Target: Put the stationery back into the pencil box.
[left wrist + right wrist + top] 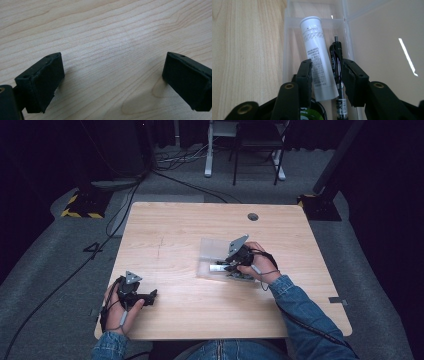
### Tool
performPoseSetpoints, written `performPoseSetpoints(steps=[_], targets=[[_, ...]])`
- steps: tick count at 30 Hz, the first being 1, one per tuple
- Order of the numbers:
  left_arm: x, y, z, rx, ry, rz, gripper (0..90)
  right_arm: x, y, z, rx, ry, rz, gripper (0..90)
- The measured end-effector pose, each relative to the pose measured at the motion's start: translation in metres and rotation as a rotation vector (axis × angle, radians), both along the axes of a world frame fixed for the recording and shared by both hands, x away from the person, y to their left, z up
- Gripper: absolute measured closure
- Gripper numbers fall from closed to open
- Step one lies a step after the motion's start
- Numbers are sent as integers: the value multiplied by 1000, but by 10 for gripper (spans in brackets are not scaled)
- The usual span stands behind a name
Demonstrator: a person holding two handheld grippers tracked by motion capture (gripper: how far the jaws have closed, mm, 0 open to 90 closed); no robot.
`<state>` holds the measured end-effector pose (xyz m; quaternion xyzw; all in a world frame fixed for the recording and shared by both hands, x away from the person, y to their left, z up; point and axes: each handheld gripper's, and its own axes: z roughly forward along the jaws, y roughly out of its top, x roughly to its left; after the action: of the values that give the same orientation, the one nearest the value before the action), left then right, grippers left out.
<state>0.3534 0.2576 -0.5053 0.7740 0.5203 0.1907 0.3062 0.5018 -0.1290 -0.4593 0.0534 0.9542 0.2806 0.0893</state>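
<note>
A clear plastic box [212,251] lies open at the table's middle right. In its narrow compartment [289,45] a white tube [317,50] and a black pen [337,57] lie side by side. My right gripper [327,65] reaches into that compartment, one jaw on either side of the pair and close against them; I see no firm press. In the high view the right gripper [226,266] sits over the tube [216,268]. My left gripper [150,296] rests at the front left of the table. The left gripper [112,66] is open over bare wood.
The wooden table [165,235] has a cable hole [253,216] near its far edge. The box's larger compartment [382,45] lies right of the pen. A dark object with green print [312,113] sits under the right gripper's jaws.
</note>
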Motion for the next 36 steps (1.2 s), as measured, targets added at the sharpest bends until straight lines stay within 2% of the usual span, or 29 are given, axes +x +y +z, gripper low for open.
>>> performPoseSetpoints(steps=[7,15,17,28,36], targets=[[0,0,0,0,1,0,42,0,-3,2,6,2,-7,632],[0,0,0,-1,1,-1,41,1,-10,9,23,-5,-32,767],[0,0,0,-1,1,-1,42,2,-11,7,5,-12,-44,792],[0,0,0,-1,1,-2,41,2,-11,4,-7,-24,-55,797],[0,0,0,-3,1,2,39,-1,-15,14,33,-38,-71,759]])
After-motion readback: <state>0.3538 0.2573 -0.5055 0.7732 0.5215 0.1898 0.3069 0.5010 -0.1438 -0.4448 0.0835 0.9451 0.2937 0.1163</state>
